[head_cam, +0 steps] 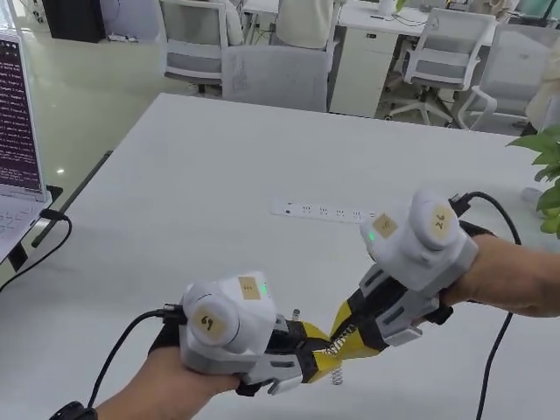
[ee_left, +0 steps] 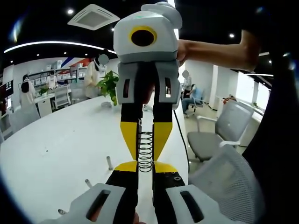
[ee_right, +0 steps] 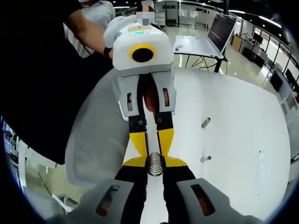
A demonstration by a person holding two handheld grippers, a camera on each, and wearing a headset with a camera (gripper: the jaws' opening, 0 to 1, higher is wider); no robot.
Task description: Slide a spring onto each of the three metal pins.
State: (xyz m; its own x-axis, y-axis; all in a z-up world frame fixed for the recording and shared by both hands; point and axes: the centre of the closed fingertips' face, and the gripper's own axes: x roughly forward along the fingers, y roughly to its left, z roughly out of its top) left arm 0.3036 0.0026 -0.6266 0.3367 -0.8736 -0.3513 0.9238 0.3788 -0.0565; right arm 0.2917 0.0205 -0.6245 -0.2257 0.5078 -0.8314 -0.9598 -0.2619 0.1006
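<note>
One spring (ee_left: 145,151) is held in the air between the two grippers, which meet tip to tip low over the white table (head_cam: 219,175). The left gripper (ee_left: 145,167) has its yellow-tipped jaws closed on one end of the spring. The right gripper (ee_right: 155,164) pinches the other end, where the coil shows end-on between its tips. Just under the jaws in the head view, a second spring (head_cam: 337,377) sits on the table; whether it is on a pin I cannot tell. Beside the grippers stand a near pin (ee_right: 203,159) and a far pin (ee_right: 205,122), both bare metal. Farther out lie a power strip (head_cam: 324,211), an open laptop (head_cam: 16,131) at the left and a plant (head_cam: 547,166) at the right
</note>
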